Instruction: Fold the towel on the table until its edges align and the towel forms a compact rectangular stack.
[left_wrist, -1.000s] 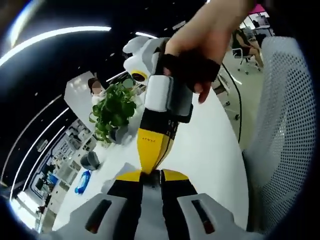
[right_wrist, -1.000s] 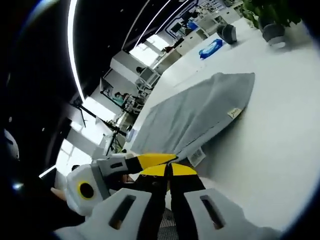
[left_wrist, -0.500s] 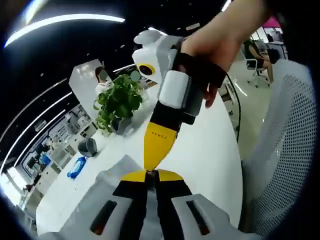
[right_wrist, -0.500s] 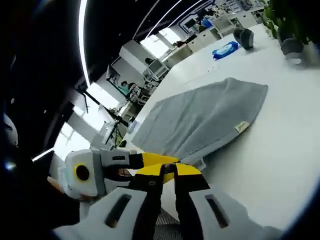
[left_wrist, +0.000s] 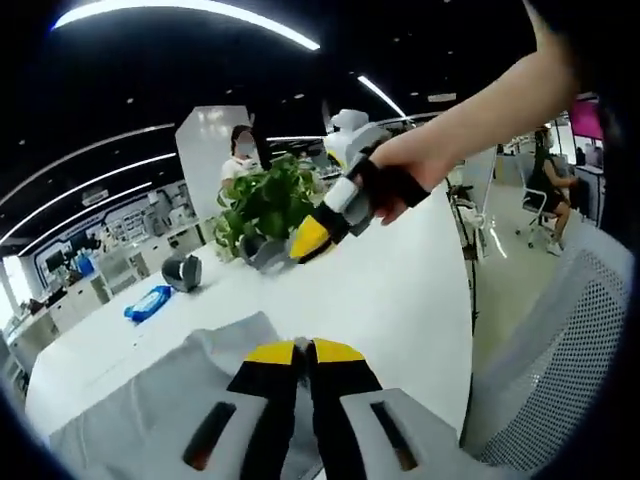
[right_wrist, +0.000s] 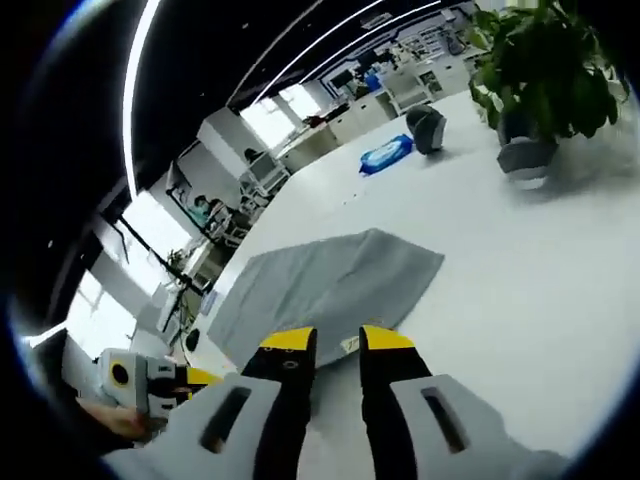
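Left gripper view looks over a big white table (left_wrist: 400, 290) with a soft grey cloth towel (left_wrist: 170, 400) lying on it, right under this view's own yellow-tipped left gripper (left_wrist: 303, 352). Its jaws are pressed together with nothing between them. The right gripper (left_wrist: 312, 236) is up in the air over the table, held by a person's hand (left_wrist: 395, 180). A leafy green plant in a grey pot (left_wrist: 262, 205), a small dark grey round thing (left_wrist: 181, 270) and a flat blue packet (left_wrist: 147, 303) sit at the far side.

Right gripper view shows the towel (right_wrist: 320, 285) flat on the table, folded over, with a small tag near its edge. The right gripper (right_wrist: 335, 342) has a small gap between its jaws and holds nothing. It is above the table, near the towel's close edge.

I think one fold is done and another may be needed. To do it well, each gripper should pinch one corner of the same edge, lift both together, and lay that edge right on top of the other edge. Go slow so the towel does not bunch up. Keep away from the plant.
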